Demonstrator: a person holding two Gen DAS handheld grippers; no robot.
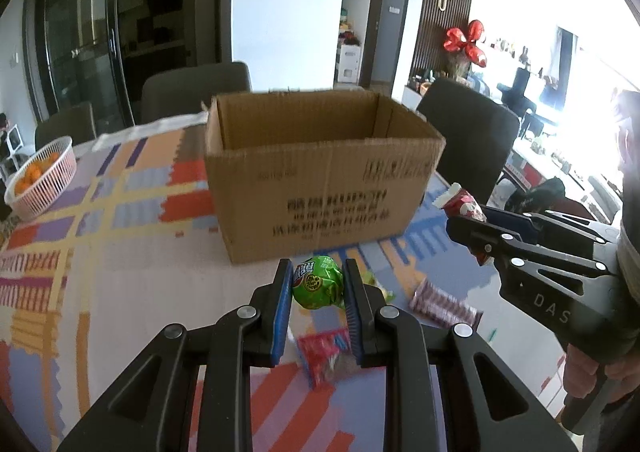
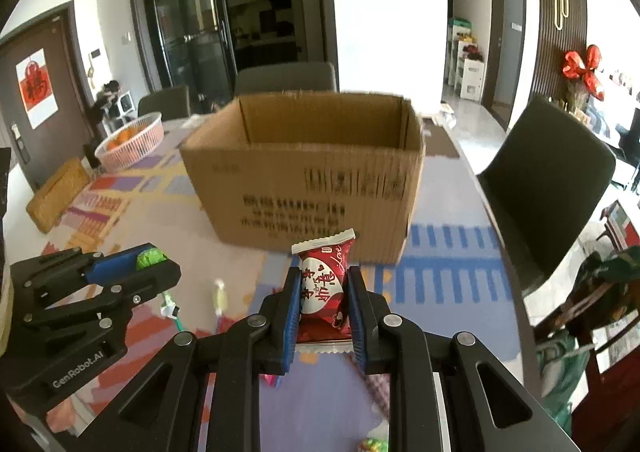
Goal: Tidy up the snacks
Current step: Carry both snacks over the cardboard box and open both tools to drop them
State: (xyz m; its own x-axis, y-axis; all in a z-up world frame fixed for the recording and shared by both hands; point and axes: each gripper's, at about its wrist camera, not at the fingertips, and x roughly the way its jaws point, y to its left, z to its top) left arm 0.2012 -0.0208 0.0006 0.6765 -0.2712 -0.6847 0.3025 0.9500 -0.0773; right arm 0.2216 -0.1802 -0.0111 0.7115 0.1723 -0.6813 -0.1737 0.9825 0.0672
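Note:
An open cardboard box (image 1: pixel 320 179) (image 2: pixel 308 187) stands on the patterned tablecloth ahead of both grippers. My left gripper (image 1: pixel 317 282) is shut on a green snack packet (image 1: pixel 318 284), held above the table in front of the box. My right gripper (image 2: pixel 323 288) is shut on a red and white snack packet (image 2: pixel 324 284), also lifted before the box. In the left wrist view the right gripper (image 1: pixel 466 219) shows at the right with the red packet (image 1: pixel 464 203). In the right wrist view the left gripper (image 2: pixel 158 264) shows at the left with a bit of green packet (image 2: pixel 150 256).
Loose snacks lie on the cloth below: a red packet (image 1: pixel 324 356), a pink striped packet (image 1: pixel 442 306), small candies (image 2: pixel 219 298). A pink basket of oranges (image 1: pixel 42 177) (image 2: pixel 130 139) sits far left. Dark chairs (image 1: pixel 468 135) (image 2: pixel 548 187) ring the table. A woven mat (image 2: pixel 58 193) lies at the left.

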